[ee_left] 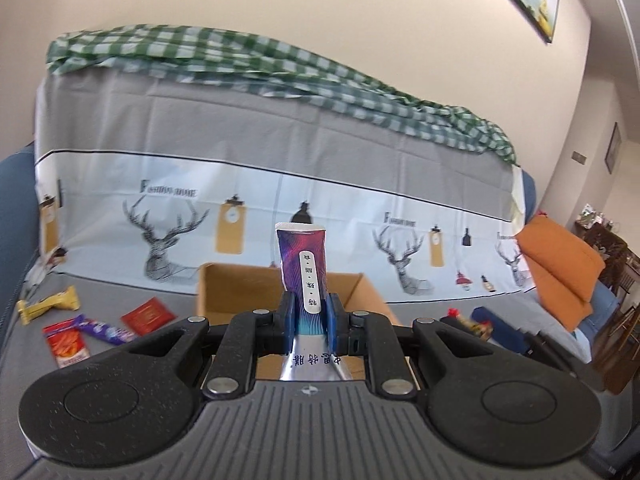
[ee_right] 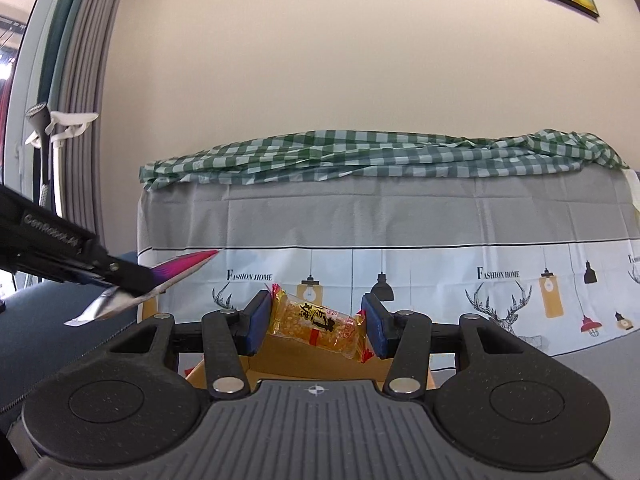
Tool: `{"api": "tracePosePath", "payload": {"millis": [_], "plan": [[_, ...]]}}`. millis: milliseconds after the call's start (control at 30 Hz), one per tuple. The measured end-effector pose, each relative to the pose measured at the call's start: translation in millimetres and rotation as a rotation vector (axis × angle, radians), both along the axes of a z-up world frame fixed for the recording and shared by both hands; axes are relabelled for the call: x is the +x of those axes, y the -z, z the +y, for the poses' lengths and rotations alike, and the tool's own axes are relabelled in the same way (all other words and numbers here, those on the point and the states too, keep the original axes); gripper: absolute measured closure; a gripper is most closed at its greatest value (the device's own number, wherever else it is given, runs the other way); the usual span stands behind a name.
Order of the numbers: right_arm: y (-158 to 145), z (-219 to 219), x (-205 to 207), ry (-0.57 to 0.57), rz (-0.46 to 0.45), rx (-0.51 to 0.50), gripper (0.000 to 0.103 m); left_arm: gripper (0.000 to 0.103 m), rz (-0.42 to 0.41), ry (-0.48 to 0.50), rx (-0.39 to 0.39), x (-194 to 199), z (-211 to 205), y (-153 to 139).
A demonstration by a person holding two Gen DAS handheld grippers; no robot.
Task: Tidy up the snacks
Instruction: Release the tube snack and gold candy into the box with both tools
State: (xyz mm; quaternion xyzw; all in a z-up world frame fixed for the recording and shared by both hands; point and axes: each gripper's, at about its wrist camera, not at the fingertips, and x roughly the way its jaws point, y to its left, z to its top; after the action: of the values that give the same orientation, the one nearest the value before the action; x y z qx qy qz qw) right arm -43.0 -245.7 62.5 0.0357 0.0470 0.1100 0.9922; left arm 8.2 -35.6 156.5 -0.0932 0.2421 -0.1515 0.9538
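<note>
My left gripper [ee_left: 310,316] is shut on a purple and teal snack packet [ee_left: 305,268], held upright above the open cardboard box [ee_left: 236,292]. The same packet [ee_right: 180,270] and the left gripper [ee_right: 120,276] show at the left of the right wrist view. My right gripper [ee_right: 316,322] has a yellow snack packet [ee_right: 316,326] with red ends lying tilted between its blue pads [ee_right: 256,320], above the cardboard box [ee_right: 304,360]. The pads sit at the packet's ends; contact looks light.
Loose snacks lie on the grey cloth left of the box: a gold wrapper [ee_left: 50,304], a red packet [ee_left: 66,342], a purple bar [ee_left: 104,330], a red square packet [ee_left: 148,315]. More items [ee_left: 476,324] lie right. A deer-print sofa cover [ee_left: 280,184] stands behind; orange cushion [ee_left: 560,264] right.
</note>
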Motion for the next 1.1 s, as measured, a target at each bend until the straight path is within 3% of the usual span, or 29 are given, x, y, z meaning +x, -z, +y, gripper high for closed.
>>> {"api": "tracePosePath", "payload": {"millis": [333, 933, 1033, 1100], "plan": [[0.5, -8.8, -1.0, 0.022, -0.001, 0.037, 0.052, 0.086, -0.017, 0.044, -0.003, 12.5, -29.2, -3.7], [0.2, -7.8, -0.6, 0.025, 0.006, 0.041, 0.052, 0.086, -0.022, 0.052, -0.012, 17.7, -29.6, -5.5], [0.4, -6.0, 3.3, 0.025, 0.027, 0.032, 0.046, 0.084, -0.014, 0.075, -0.004, 18.3, -32.2, -5.7], [1.0, -1.6, 7.2, 0.046, 0.044, 0.006, 0.034, 0.066, -0.013, 0.074, 0.006, 17.8, -32.3, -5.6]]}}
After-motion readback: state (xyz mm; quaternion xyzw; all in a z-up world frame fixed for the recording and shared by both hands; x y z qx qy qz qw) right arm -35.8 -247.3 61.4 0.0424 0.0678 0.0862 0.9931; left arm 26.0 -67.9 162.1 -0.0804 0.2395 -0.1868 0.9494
